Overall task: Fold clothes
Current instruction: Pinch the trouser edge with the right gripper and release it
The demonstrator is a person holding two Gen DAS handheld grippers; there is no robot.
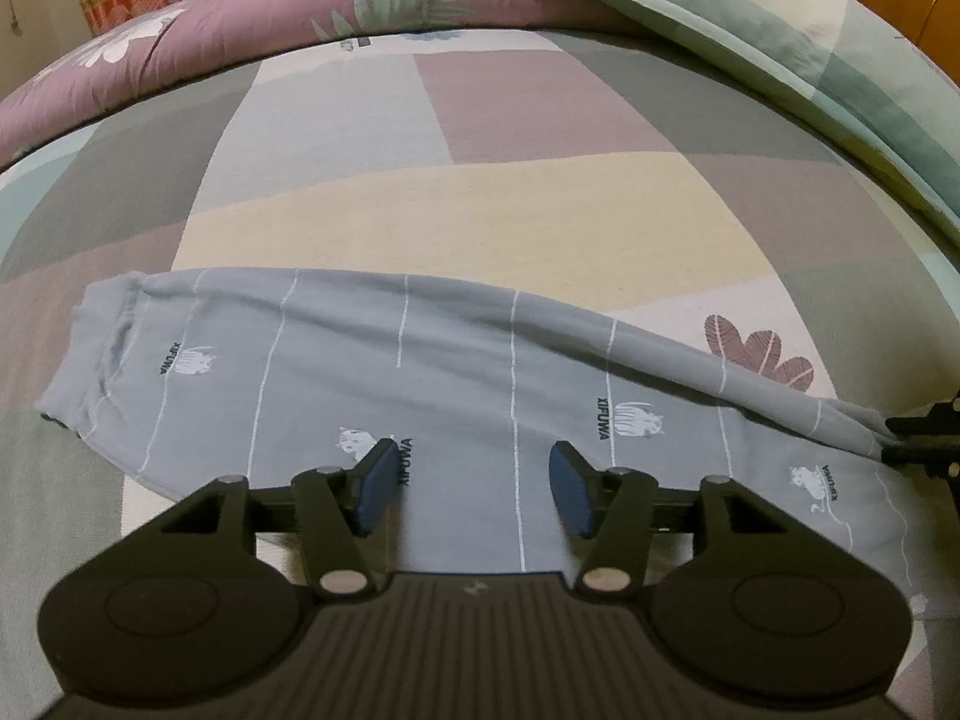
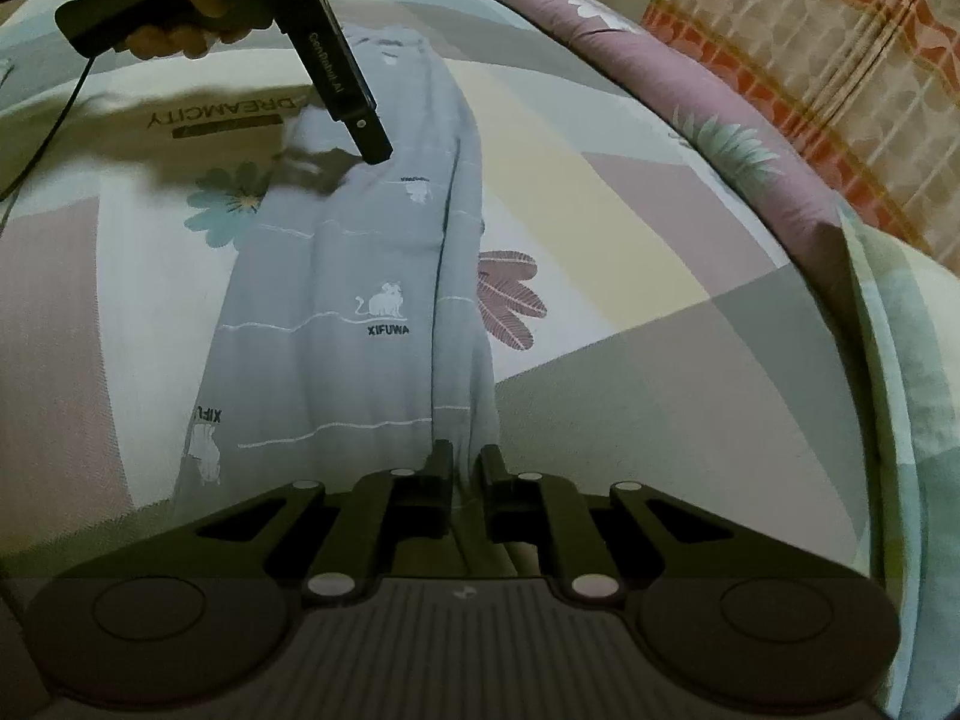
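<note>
Grey-blue trousers [image 1: 420, 372] with thin white lines and small "XIFUWA" animal prints lie stretched flat across the patchwork bedsheet [image 1: 480, 210]. My left gripper [image 1: 474, 468] is open and empty, hovering just above the middle of the trousers, blue pads apart. My right gripper [image 2: 465, 468] is shut on one end of the trousers [image 2: 360, 312], with the cloth pinched between its fingers. In the right wrist view the left gripper [image 2: 366, 138] shows from the side, held by a hand, over the far part of the trousers. In the left wrist view the right gripper [image 1: 924, 438] shows at the right edge.
A rolled mauve quilt [image 1: 270, 42] with leaf prints lies along the far side of the bed. A green and cream checked pillow [image 1: 780, 30] sits at the far right. A patterned curtain [image 2: 810, 60] hangs beyond the bed.
</note>
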